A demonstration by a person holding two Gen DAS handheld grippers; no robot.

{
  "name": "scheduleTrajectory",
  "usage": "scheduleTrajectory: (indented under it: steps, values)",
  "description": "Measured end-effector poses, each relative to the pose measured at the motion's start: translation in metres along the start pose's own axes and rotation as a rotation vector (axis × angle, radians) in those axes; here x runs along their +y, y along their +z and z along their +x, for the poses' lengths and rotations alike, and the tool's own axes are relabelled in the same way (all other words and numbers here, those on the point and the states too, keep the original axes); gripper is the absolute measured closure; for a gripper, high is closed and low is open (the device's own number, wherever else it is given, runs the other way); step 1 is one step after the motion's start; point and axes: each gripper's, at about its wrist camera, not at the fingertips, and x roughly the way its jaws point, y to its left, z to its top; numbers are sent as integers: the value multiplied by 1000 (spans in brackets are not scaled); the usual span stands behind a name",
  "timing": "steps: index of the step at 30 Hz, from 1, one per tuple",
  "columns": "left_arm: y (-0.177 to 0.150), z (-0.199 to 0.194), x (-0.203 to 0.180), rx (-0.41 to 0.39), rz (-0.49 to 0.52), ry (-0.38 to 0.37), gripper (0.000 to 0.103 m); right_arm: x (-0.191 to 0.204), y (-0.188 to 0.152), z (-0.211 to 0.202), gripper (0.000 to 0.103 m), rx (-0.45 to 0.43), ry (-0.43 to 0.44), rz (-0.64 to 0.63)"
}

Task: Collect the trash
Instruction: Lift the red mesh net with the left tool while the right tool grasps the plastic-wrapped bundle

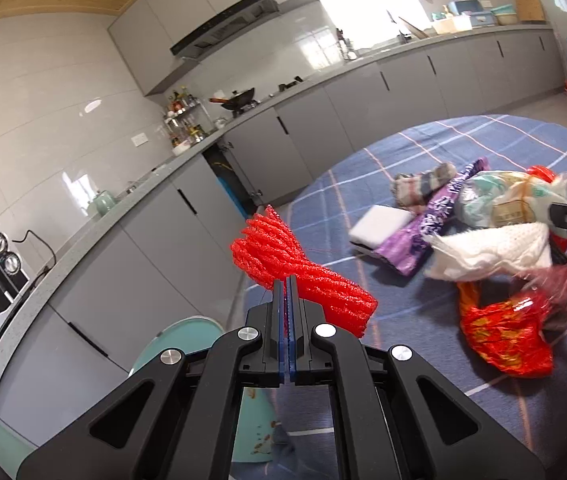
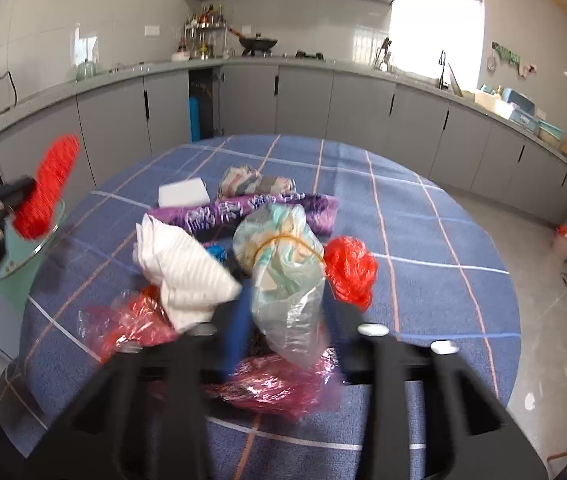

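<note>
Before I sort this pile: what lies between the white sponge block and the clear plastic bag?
The purple wrapper lies between the white sponge block and the clear plastic bag, in the right wrist view.

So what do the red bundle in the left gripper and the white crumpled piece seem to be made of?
Red bundle: probably foam or plastic netting, matte; its strands show a knitted mesh pattern. White piece: looks like paper towel, matte; it shows an embossed dotted texture and soft creases.
</note>
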Motion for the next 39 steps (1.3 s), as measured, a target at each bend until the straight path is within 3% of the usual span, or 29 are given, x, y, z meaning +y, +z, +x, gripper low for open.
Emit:
scheduleTrajectory:
  steps: [8, 26, 39]
  values:
    - [1, -3, 33, -11, -43, 84, 101, 1, 9, -24, 75, -104, -35, 2]
    - [-12, -9, 85, 5, -121, 138, 101, 22, 50, -66, 75, -257, -41, -35]
    - [-35, 5, 122, 79, -146, 223, 100, 81, 73, -59, 75, -301, 104, -99]
